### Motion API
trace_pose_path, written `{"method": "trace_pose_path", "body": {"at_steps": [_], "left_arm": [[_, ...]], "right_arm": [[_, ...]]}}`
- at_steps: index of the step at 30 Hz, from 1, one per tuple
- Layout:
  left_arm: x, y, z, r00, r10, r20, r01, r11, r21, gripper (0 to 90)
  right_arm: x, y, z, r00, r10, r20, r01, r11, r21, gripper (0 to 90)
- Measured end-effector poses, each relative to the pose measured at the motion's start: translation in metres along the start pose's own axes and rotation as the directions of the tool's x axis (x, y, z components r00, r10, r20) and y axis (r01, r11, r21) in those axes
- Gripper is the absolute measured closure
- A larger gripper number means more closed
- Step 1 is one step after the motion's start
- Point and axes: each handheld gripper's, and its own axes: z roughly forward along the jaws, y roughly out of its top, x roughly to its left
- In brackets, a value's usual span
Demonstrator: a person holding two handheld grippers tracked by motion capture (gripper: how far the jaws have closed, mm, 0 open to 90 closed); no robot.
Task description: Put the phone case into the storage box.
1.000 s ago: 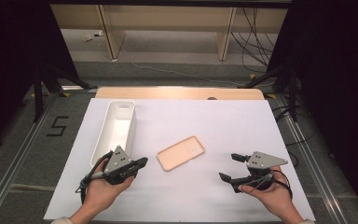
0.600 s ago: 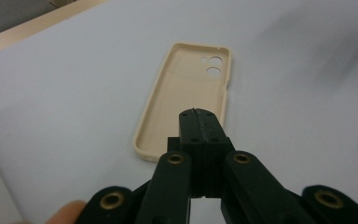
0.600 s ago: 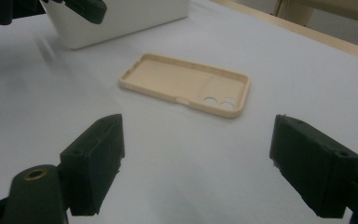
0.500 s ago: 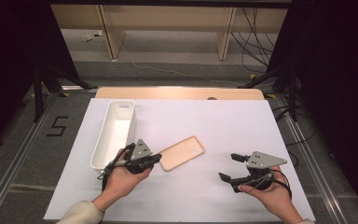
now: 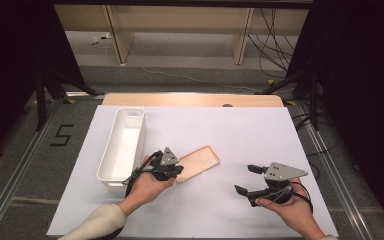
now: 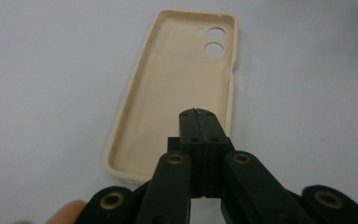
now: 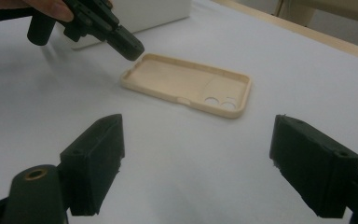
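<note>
right hand-held gripper (image 5: 246, 179) nearest, low over white desk (image 5: 240, 135), jaws spread wide, nothing between. left hand-held gripper (image 5: 179, 170) jaws pressed together, empty, tip over near end of phone case (image 5: 198, 163). beige phone case flat on desk mid-sheet, hollow side up. white bin (image 5: 123, 143) just left, beyond left hand.

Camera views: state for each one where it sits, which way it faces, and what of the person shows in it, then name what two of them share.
High view: above the person's side, facing forward and down on the white table; both forearms, left gripper and right gripper show.
Left gripper view: rides the left gripper, looking along its shut jaws over the phone case; a fingertip shows.
Right gripper view: rides the right gripper, looking between its open jaws toward the left hand.
All three share the phone case.
</note>
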Motion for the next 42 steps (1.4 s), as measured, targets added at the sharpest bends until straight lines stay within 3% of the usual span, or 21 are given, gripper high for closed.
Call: {"method": "trace_pose_path", "body": {"at_steps": [14,42], "left_arm": [[0.0,-0.001,0.017,0.9999,0.001,0.011,-0.002,0.9984,0.057,89.8],[0.0,-0.006,0.025,0.9989,-0.021,0.041,0.017,0.9941,0.107,89.8]], "right_arm": [[0.0,0.0,0.0,1.0,0.001,-0.001,-0.001,1.0,-0.001,19.1],[0.001,0.0,0.0,1.0,-0.001,-0.004,0.001,1.0,0.003,19.1]]}}
